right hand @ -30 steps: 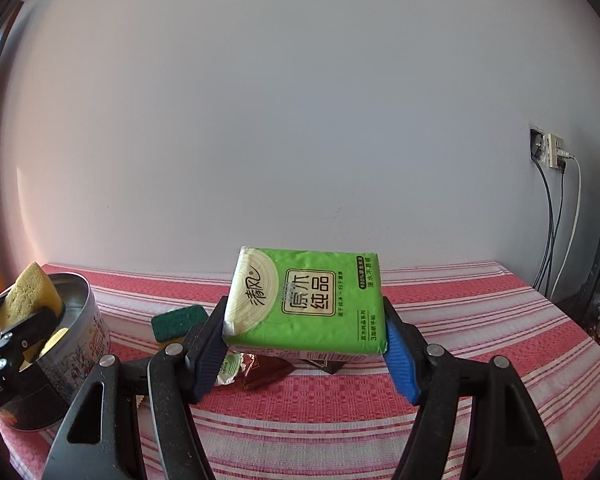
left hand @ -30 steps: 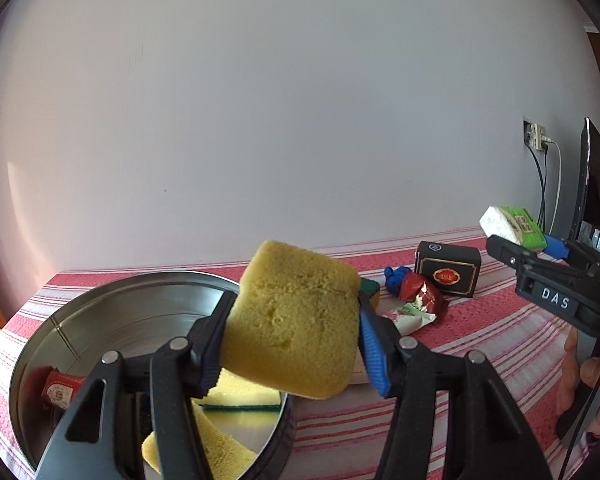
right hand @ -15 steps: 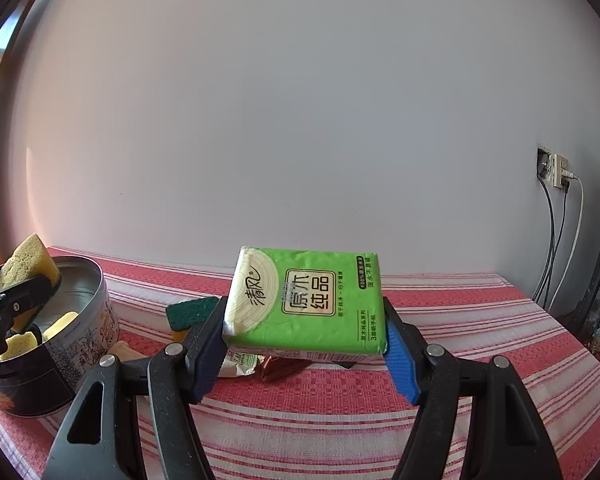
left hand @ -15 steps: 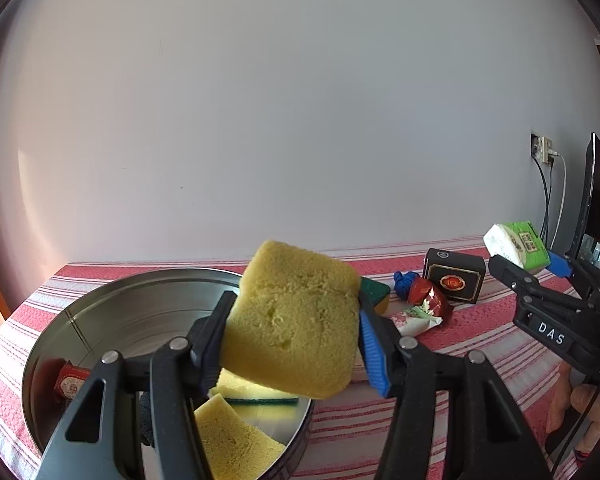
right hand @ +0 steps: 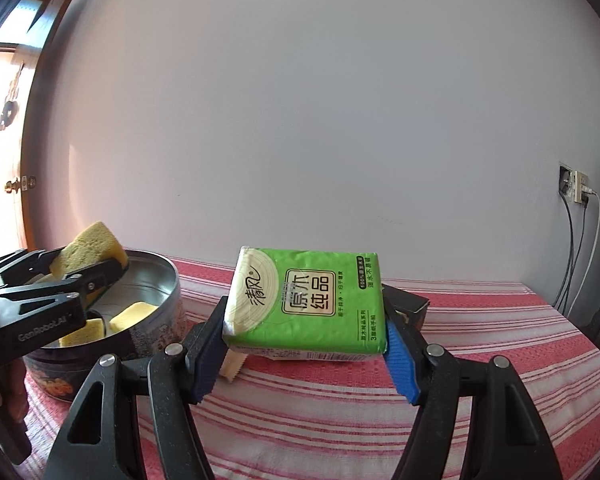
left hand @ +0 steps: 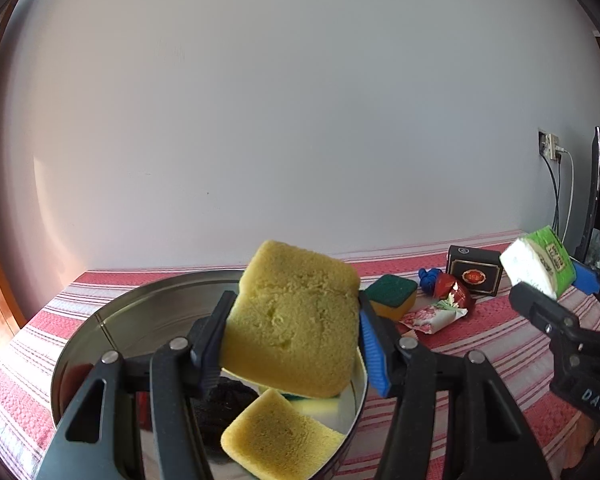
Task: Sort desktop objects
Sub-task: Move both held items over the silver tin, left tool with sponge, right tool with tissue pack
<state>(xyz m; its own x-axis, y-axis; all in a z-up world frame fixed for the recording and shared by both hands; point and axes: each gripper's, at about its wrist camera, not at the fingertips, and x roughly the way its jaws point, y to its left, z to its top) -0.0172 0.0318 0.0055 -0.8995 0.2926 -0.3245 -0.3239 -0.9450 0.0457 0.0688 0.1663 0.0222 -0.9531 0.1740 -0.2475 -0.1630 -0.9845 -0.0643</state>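
My left gripper point(left hand: 292, 340) is shut on a yellow sponge point(left hand: 296, 320), held tilted above the round metal tin point(left hand: 112, 328). More yellow sponges point(left hand: 276, 436) lie inside the tin. My right gripper point(right hand: 306, 328) is shut on a green tissue pack point(right hand: 306, 300), held in the air above the striped tablecloth. In the right wrist view the left gripper point(right hand: 88, 276) with its sponge point(right hand: 90, 246) hangs over the tin point(right hand: 156, 308) at the left. In the left wrist view the right gripper point(left hand: 556, 280) with the tissue pack point(left hand: 540, 266) shows at the right edge.
On the red-striped tablecloth point(left hand: 480, 340) right of the tin lie a green-topped sponge point(left hand: 392, 294), a floral sachet point(left hand: 432, 316), a red wrapped item point(left hand: 454, 290), a blue item point(left hand: 428, 276) and a black box point(left hand: 474, 274). Cables and a wall socket point(right hand: 576, 192) are at the far right.
Both grippers have shifted sideways over the table, each keeping its grip. In the right wrist view the tin and the left gripper have come nearer and now fill more of the left side.
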